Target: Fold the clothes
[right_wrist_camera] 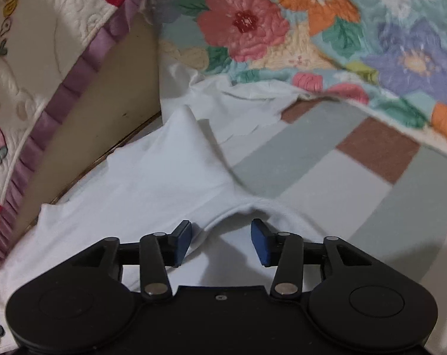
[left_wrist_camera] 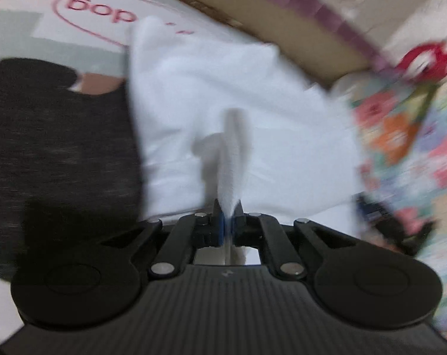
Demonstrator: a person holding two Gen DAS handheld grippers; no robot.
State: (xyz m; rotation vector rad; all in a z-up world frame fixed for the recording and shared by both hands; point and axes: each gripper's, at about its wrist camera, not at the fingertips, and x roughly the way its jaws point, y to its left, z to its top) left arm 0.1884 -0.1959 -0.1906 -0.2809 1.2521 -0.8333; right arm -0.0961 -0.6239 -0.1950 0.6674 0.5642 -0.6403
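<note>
checked floor mat in grey, white and brown squares fills the ground under both views, and red lettering inside a red oval is printed on it in the left wrist view. along its far edge stands a tan bed base, topped by a cream quilt with a purple ruffled trim. a flowered quilt in pink, orange and lilac hangs down over the mat on the right side of the right wrist view.

spread on the mat lies the white t-shirt, close against the bed base, with one peak of cloth pushed up into a ridge. its curved neckline edge sits right in front of the right claw, whose blue pads stand apart with the cloth between them but not pressed; that claw is open.

in the left wrist view, which is blurred, the left claw is clamped on a thin pinch of the white t-shirt, and the fold rises straight up from between its closed pads. just left of the shirt there lies a dark garment, black with faint flecks, its edge touching or overlapped by the white cloth; the blur keeps me from telling which.
</note>
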